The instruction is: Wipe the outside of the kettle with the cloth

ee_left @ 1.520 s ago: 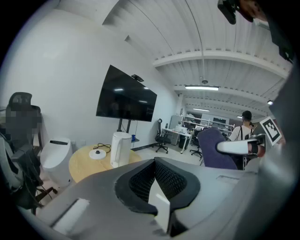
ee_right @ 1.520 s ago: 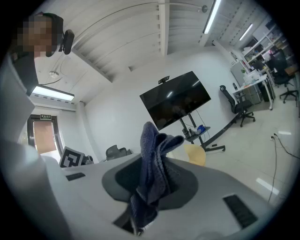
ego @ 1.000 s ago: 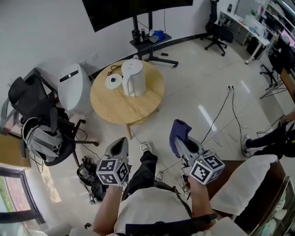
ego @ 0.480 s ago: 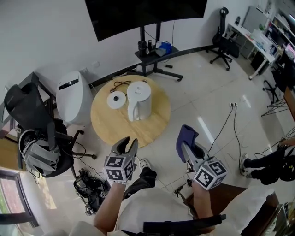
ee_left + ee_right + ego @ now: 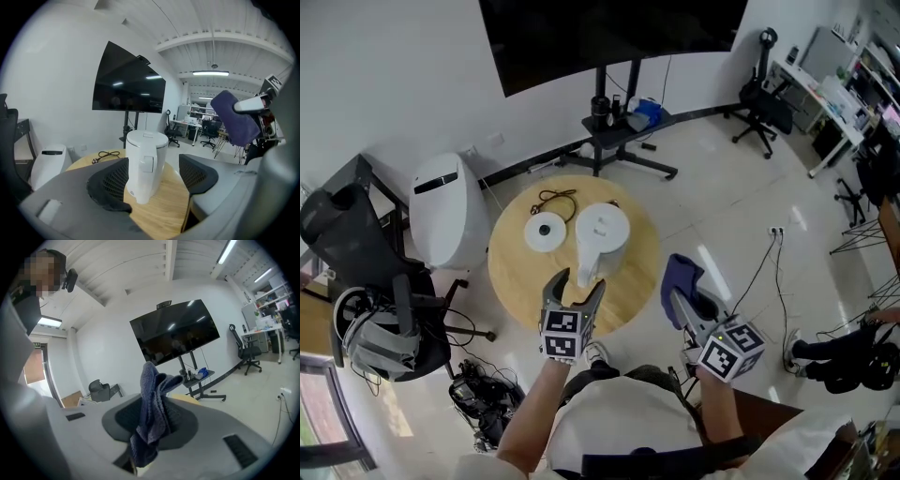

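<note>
Kettle (image 5: 602,242): white, lid on, upright near the middle of the round wooden surface (image 5: 514,281). Left tool (image 5: 577,284): jaws wide apart, have just been opening. The kettle is framed between them, handle side toward the tool, pads not pressing on it. Right tool (image 5: 684,296): clamped on the blue cloth (image 5: 678,272), which bunches up above the jaws. It hangs off the surface's edge, over the floor, right of the kettle. Kettle base (image 5: 546,231) sits just beside the kettle, with a black cord (image 5: 559,199) behind it.
</note>
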`<move>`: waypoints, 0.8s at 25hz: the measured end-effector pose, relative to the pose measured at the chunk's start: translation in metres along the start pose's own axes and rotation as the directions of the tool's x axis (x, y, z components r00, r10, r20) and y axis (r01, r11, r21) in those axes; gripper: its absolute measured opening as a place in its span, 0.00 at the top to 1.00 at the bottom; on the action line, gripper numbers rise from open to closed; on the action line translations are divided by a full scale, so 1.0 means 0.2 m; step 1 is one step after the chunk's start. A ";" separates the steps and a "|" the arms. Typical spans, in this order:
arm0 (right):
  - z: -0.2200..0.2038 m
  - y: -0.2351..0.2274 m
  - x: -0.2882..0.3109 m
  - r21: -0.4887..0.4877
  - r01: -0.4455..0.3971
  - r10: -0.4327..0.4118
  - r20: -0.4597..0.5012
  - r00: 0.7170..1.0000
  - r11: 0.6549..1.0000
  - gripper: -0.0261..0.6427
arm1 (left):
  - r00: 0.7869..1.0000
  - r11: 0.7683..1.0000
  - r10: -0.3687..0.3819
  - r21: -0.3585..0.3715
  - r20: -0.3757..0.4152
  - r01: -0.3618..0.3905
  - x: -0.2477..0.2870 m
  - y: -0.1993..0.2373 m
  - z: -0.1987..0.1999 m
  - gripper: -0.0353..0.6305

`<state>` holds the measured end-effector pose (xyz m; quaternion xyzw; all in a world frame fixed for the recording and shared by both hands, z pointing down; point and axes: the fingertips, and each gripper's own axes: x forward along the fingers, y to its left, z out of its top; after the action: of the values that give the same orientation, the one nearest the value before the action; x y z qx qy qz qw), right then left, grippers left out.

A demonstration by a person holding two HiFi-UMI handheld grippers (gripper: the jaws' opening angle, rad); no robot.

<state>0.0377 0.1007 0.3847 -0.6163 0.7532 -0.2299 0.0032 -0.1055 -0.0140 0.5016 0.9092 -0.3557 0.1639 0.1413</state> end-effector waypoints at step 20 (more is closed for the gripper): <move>0.01 0.00 0.54 -0.189 -0.296 0.239 -0.274 0.931 0.936 0.82 | 0.991 0.989 0.123 0.082 0.042 -0.126 0.26 0.04 0.04 0.69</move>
<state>0.0116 0.0008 0.4132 -0.4699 0.8464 -0.2147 -0.1295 -0.0733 -0.0540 0.5167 0.8932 -0.4072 0.1706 0.0856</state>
